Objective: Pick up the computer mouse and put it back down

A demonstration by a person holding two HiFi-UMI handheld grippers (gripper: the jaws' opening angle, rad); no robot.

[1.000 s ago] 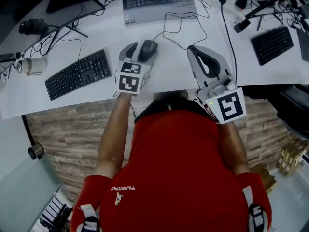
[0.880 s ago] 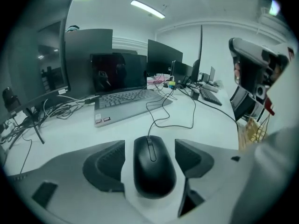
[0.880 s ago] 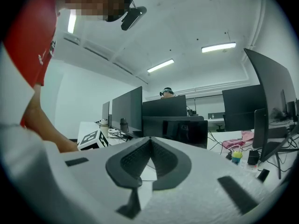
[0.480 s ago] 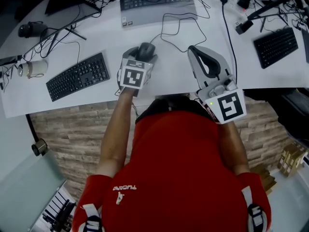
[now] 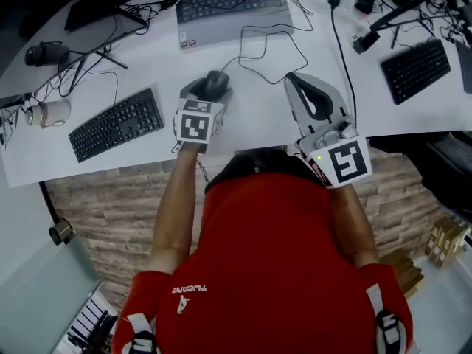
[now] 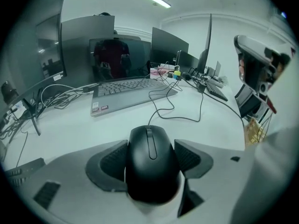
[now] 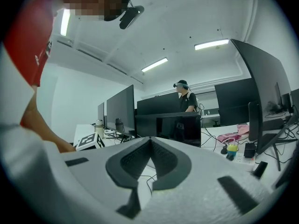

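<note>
Our left tongs [image 5: 209, 88] are closed on the black computer mouse [image 6: 150, 164], one pad against each side, at the centre of the head view over the white bench [image 5: 262, 113], below the laptop [image 5: 230, 0]; we cannot tell whether it touches the bench. Our right tongs [image 5: 293, 80], right of centre, are pressed together, holding nothing

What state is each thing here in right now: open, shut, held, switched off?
left tool: shut on the computer mouse
computer mouse: clamped between the jaws, cable attached
right tool: shut, holding nothing
laptop: lid open, screen dark
</note>
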